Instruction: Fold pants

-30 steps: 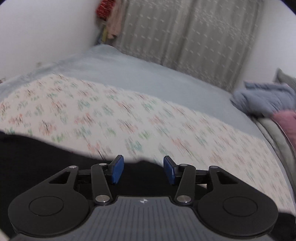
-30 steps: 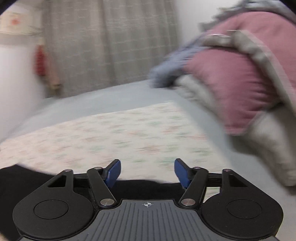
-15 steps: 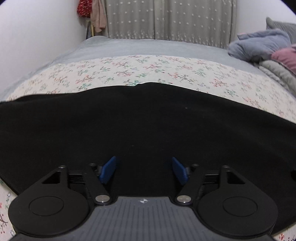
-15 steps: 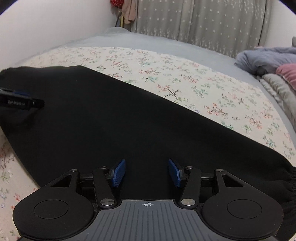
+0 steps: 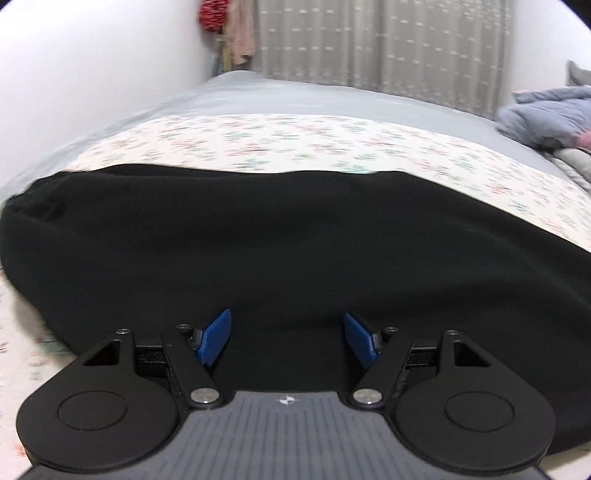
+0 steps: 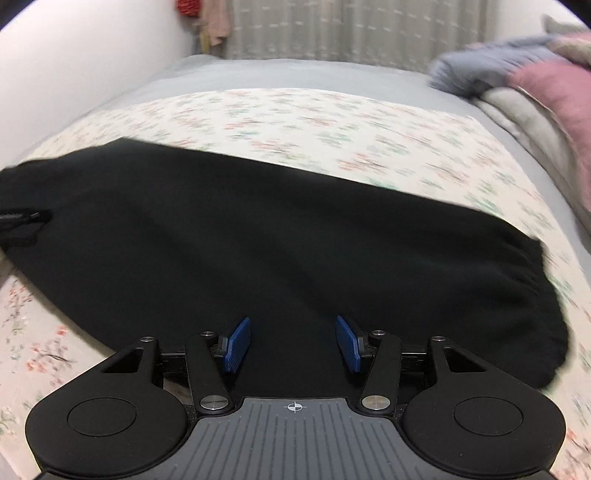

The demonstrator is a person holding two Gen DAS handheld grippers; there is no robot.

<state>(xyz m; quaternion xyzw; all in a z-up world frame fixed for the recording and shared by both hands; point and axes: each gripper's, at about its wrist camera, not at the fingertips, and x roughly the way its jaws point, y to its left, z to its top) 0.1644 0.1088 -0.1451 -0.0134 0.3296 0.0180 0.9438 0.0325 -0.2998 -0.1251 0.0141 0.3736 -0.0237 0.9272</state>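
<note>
In the left wrist view the left hand-held gripper (image 5: 287, 338) hangs wide and empty over the black pants (image 5: 295, 240) spread flat on the floral bed cover (image 5: 295, 142), presumably ready for folding, while the right wrist view shows the right hand-held gripper (image 6: 292, 344) narrower, also empty, above the cuffed end, with curtains (image 6: 369, 26) and piled bedding (image 6: 535, 92) behind.

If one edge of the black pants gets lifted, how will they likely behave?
The black pants lie limp and flat on the floral sheet, so they would probably droop and drag. The gathered cuff looks thicker and may hang heavier. Matte fabric likely grips rather than slips.
</note>
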